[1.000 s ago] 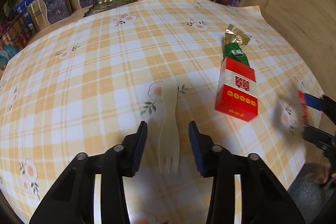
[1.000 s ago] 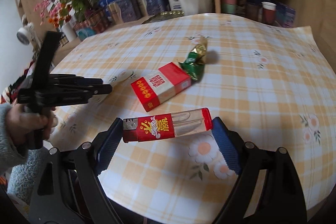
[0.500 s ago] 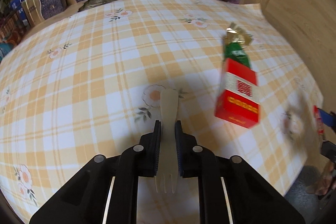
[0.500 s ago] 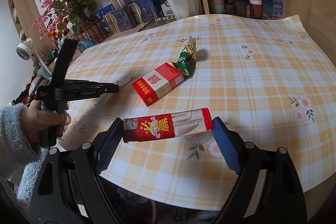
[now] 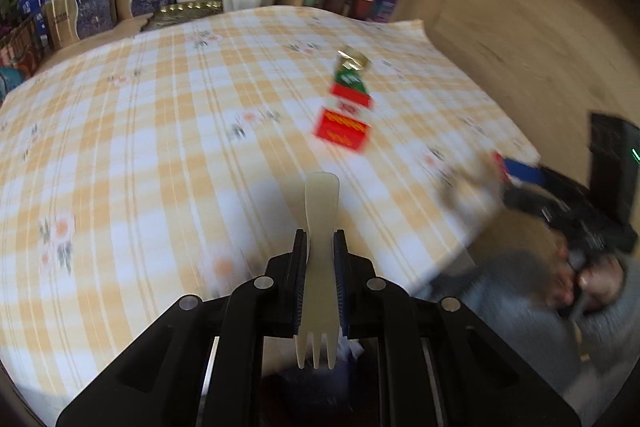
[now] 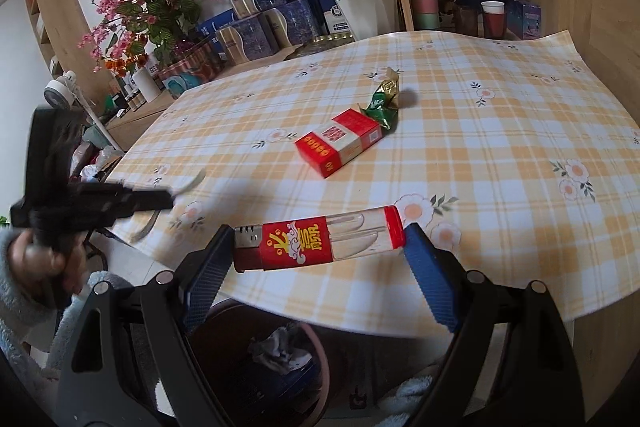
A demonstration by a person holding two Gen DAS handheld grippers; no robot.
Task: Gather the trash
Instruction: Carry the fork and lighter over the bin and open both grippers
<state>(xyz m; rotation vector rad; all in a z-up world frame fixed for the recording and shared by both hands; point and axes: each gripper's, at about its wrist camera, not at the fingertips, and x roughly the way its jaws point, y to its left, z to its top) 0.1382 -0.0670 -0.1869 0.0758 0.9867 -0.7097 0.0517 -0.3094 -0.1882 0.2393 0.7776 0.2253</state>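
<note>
Holding both pieces clear of the bench (image 6: 520,155), the two claws now hang at its near edge, and the coming move turns on what lies under them; a round bin (image 6: 280,355) with crumpled scraps inside sits on the floor just below the bench edge, seen in the right wrist view directly beneath the right claw (image 6: 316,251). That claw is clamped end to end on a red-labelled lighter (image 6: 316,237), whose long axis runs crosswise between the two blue pads; the lighter sits over the bench edge, with the bin's mouth just nearer and lower, so a short pull back and a release should, I judge, drop it in. Further left, the left claw (image 5: 320,267) is pinched together on a pale plastic fork (image 5: 320,267), tines toward the camera and handle pointing away over the bench; a dark rim shows below its tines, probably the same bin, though blur hides it. Left on the bench, well apart from both claws, a red box (image 6: 340,143) lies touching a green-and-gold wrapper (image 6: 384,103); the right claw looks nearer to them.
</note>
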